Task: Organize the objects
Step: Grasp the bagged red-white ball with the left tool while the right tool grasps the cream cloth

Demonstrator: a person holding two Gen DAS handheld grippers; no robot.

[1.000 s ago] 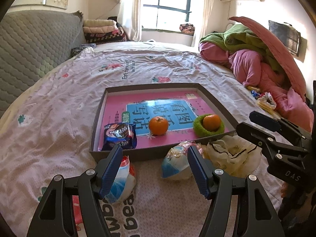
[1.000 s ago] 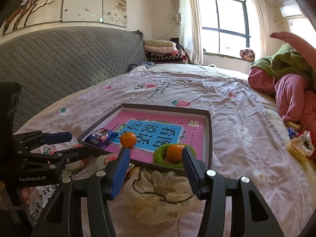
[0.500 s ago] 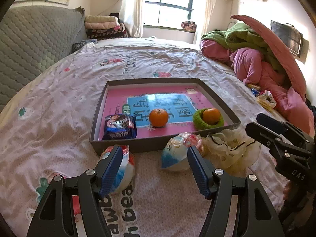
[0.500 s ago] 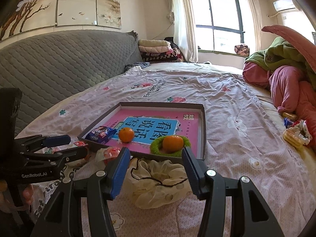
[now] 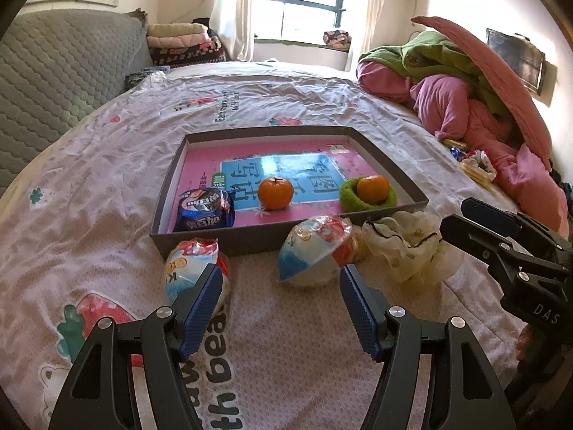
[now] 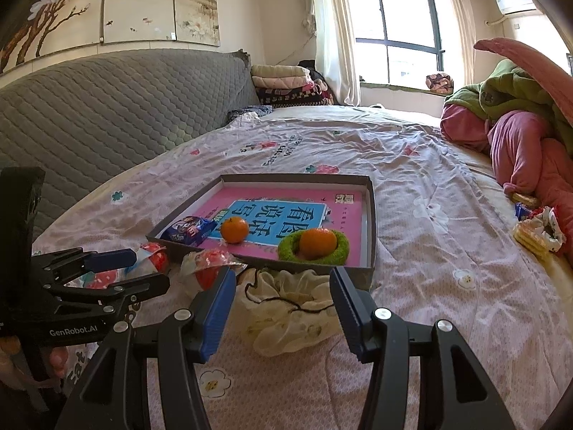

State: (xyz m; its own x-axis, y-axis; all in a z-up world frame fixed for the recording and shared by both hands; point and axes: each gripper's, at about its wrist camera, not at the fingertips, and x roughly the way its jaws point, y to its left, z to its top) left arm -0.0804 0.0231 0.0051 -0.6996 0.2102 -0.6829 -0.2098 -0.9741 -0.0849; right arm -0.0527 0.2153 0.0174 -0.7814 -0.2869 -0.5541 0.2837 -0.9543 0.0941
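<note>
Both my left hand-held gripper [image 5: 281,299] and right hand-held gripper [image 6: 283,299] hang apart and empty, the tray [image 5: 390,165] holding two oranges and a snack, while two wrapped packets [image 5: 315,251] and a cloth pouch [image 6: 290,308] wait on the bed.

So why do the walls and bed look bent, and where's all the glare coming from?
Left wrist view: the fisheye lens bows the pink floral bedsheet and darkens the corners; the bright window is washed out, and light glares off the glossy blue-and-pink book cover in the grey cardboard tray. Right wrist view: same bending; the window blows out white, while the foreground stays sharp.
</note>
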